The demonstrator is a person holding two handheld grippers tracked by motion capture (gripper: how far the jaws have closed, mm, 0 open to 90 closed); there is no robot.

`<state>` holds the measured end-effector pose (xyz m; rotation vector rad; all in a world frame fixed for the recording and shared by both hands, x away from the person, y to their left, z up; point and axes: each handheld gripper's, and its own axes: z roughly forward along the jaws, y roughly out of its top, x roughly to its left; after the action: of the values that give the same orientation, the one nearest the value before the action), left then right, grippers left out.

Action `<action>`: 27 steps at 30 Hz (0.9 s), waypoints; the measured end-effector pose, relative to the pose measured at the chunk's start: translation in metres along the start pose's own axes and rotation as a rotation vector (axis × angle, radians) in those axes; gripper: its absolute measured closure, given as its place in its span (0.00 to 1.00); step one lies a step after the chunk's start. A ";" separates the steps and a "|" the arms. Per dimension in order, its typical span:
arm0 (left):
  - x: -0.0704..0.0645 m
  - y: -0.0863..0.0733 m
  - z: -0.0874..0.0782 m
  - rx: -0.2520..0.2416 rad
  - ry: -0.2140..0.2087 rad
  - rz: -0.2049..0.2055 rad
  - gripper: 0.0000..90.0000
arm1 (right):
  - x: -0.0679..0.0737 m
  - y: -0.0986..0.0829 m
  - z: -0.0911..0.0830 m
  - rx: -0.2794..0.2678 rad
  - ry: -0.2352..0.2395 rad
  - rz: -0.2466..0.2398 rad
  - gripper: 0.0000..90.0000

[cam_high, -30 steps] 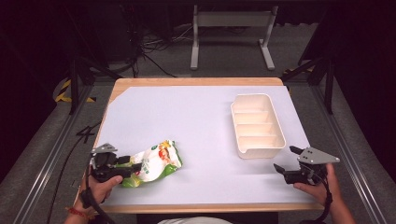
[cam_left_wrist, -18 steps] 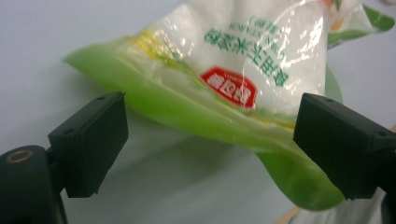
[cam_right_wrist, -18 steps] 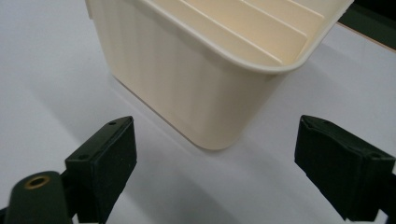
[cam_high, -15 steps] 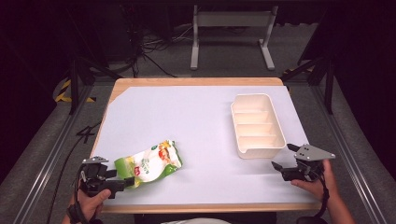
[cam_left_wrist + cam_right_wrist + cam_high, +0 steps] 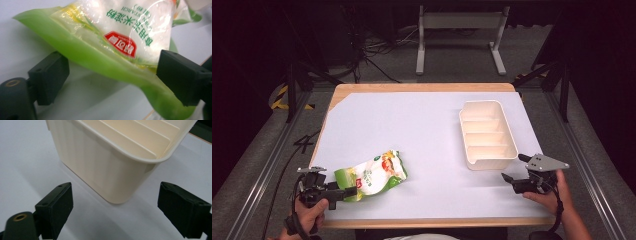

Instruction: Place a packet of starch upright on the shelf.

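Left gripper [image 5: 110, 82]: jaws spread wide, the green sealed edge of the starch pouch [image 5: 117, 42] lying between them, not yet pinched as far as we can tell. In the high view the pouch [image 5: 373, 175] rests flat near the table's front left, long axis running from those jaws up and rightward toward the divided tray [image 5: 488, 135]. Right gripper [image 5: 516, 175]: jaws also spread, holding nothing, just before the tray's near end. We judge the left hand far nearer; closing comes next.

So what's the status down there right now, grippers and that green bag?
Left gripper open, jaws either side of the green bag's near end. Right gripper open, facing the cream tray, apart from it. Nothing between bag and tray.
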<state>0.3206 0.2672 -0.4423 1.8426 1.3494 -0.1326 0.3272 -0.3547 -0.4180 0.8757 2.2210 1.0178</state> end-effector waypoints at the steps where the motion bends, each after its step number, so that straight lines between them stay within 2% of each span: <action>1: 0.000 0.003 0.005 0.005 -0.018 0.011 0.15 | 0.000 0.000 0.000 -0.003 0.003 0.006 0.14; 3: -0.001 0.006 0.012 0.035 -0.029 0.007 0.17 | 0.000 0.000 0.000 -0.002 0.006 0.007 0.14; 4: -0.001 0.008 0.016 0.034 -0.046 0.015 0.13 | 0.000 0.000 0.000 -0.002 0.007 0.006 0.14; 7: -0.003 0.014 0.022 0.037 -0.036 0.033 0.17 | 0.000 0.000 0.000 0.000 0.007 0.005 0.14; 9: -0.007 0.017 0.025 0.042 -0.020 0.060 0.19 | 0.001 0.000 -0.001 -0.002 0.009 0.008 0.14; 10: -0.008 0.019 0.026 0.046 -0.009 0.075 0.21 | 0.001 -0.001 -0.001 -0.002 0.009 0.008 0.14; 11: -0.011 0.023 0.026 0.028 -0.007 0.088 0.23 | 0.001 -0.001 -0.001 -0.002 0.009 0.006 0.14; 13: -0.014 0.029 0.027 0.007 0.011 0.121 0.36 | 0.002 -0.002 -0.002 -0.001 0.011 0.014 0.14; 15: -0.018 0.037 0.032 0.009 0.041 0.153 0.39 | 0.002 -0.002 -0.002 -0.002 0.011 0.013 0.14; 18: -0.015 0.050 0.039 0.009 0.024 0.157 0.48 | 0.001 -0.003 -0.004 -0.005 0.015 0.022 0.14; 19: -0.014 0.055 0.040 0.027 0.021 0.165 0.52 | 0.001 -0.003 -0.004 -0.006 0.014 0.024 0.14; 20: -0.014 0.057 0.040 0.038 0.022 0.189 0.59 | 0.001 -0.004 -0.004 -0.008 0.017 0.028 0.14; 22: -0.020 0.062 0.039 0.051 0.048 0.279 0.72 | 0.001 -0.004 -0.004 -0.007 0.020 0.023 0.14; 23: -0.024 0.065 0.039 0.055 0.065 0.329 0.83 | 0.001 -0.004 -0.004 -0.006 0.022 0.020 0.14; 24: -0.027 0.066 0.039 0.052 0.084 0.364 0.88 | 0.001 -0.005 -0.004 -0.001 0.029 0.026 0.14; 25: -0.027 0.066 0.039 0.052 0.084 0.364 0.91 | 0.001 -0.005 -0.004 0.001 0.031 0.025 0.14; 27: -0.033 0.069 0.040 0.032 0.095 0.420 0.96 | 0.002 -0.005 -0.004 -0.001 0.032 0.027 0.15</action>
<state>0.3784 0.2106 -0.4131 2.1390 0.9978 0.1548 0.3215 -0.3580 -0.4204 0.8972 2.2410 1.0519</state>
